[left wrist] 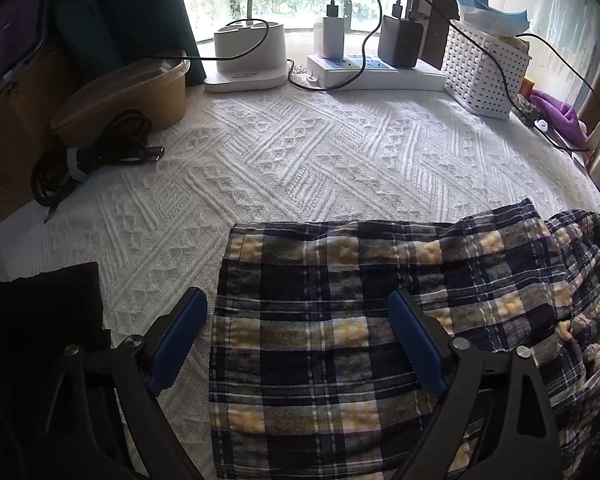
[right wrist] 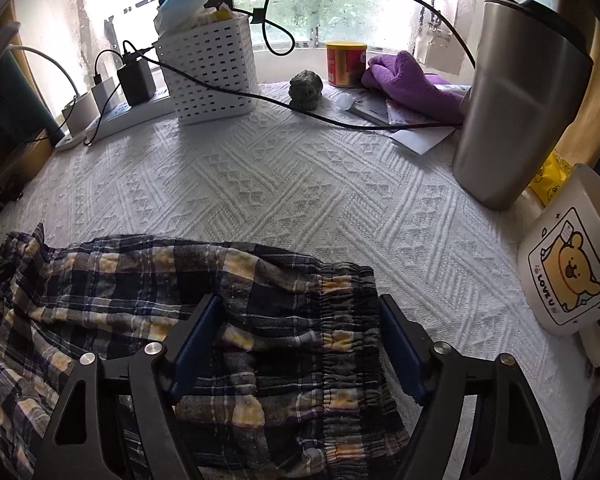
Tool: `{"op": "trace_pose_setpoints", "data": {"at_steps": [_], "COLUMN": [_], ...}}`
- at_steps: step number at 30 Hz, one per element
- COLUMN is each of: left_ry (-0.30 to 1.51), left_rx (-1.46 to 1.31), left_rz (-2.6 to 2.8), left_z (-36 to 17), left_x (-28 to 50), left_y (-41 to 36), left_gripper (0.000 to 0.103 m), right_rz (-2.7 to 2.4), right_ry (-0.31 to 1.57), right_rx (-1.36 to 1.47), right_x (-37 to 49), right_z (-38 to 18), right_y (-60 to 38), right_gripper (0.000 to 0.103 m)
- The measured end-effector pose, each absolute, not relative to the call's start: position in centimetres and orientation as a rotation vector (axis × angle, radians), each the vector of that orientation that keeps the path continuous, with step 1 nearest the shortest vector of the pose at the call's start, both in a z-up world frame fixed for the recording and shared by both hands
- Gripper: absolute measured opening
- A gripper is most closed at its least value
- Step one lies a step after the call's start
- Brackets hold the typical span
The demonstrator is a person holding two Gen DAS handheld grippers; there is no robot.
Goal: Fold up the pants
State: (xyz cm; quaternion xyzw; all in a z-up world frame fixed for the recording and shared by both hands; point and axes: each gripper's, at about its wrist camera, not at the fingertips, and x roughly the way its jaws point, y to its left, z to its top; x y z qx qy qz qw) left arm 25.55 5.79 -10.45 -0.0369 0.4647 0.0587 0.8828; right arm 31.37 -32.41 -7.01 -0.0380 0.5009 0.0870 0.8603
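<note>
Plaid pants [left wrist: 340, 300], dark blue with yellow and white checks, lie on a white textured cover [left wrist: 300, 152]. My left gripper [left wrist: 296, 300] is open above the leg end; its left pad [left wrist: 176, 344] hangs over bare cover beside the hem and its right pad [left wrist: 414, 348] over the cloth. In the right wrist view the same pants [right wrist: 140, 292] show their gathered elastic waistband [right wrist: 340, 312]. My right gripper [right wrist: 300, 304] stands open astride that waistband, with one pad [right wrist: 196, 340] over the plaid and the other pad [right wrist: 400, 344] at the waistband's outer edge. Neither pair of pads presses the fabric.
At the back stand a white perforated basket [left wrist: 484, 68], a power strip with chargers [left wrist: 376, 72], a lamp base [left wrist: 248, 56] and a brown tub [left wrist: 128, 96]. A coiled black cable [left wrist: 96, 156] lies left. A steel tumbler [right wrist: 520, 100], a bear mug [right wrist: 572, 256], a purple cloth [right wrist: 412, 80] and a trailing cable [right wrist: 260, 98] crowd the right.
</note>
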Motion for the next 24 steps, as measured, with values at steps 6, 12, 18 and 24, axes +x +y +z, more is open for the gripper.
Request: {"op": "trace_pose_setpoints", "data": {"at_steps": [6, 12, 18, 24], "left_ry": [0.938, 0.933, 0.956, 0.974], "left_rx": [-0.058, -0.085, -0.182, -0.236], "left_rz": [0.092, 0.080, 0.113, 0.182], "left_z": [-10.2, -9.8, -9.5, -9.5], "left_x": [25.2, 24.9, 24.1, 23.0], "left_y": [5.0, 5.0, 6.8, 8.4], "left_gripper": [0.069, 0.023, 0.002, 0.002], "right_rz": [0.190, 0.193, 0.177, 0.162], "right_ry": [1.043, 1.024, 0.995, 0.961], "right_rx": [-0.098, -0.113, -0.128, -0.134], "right_x": [31.4, 31.2, 30.8, 30.8], "right_z": [-7.0, -6.7, -6.0, -4.8], "right_y": [-32.1, -31.9, -31.6, -31.4], "right_gripper": [0.070, 0.041, 0.029, 0.029]}}
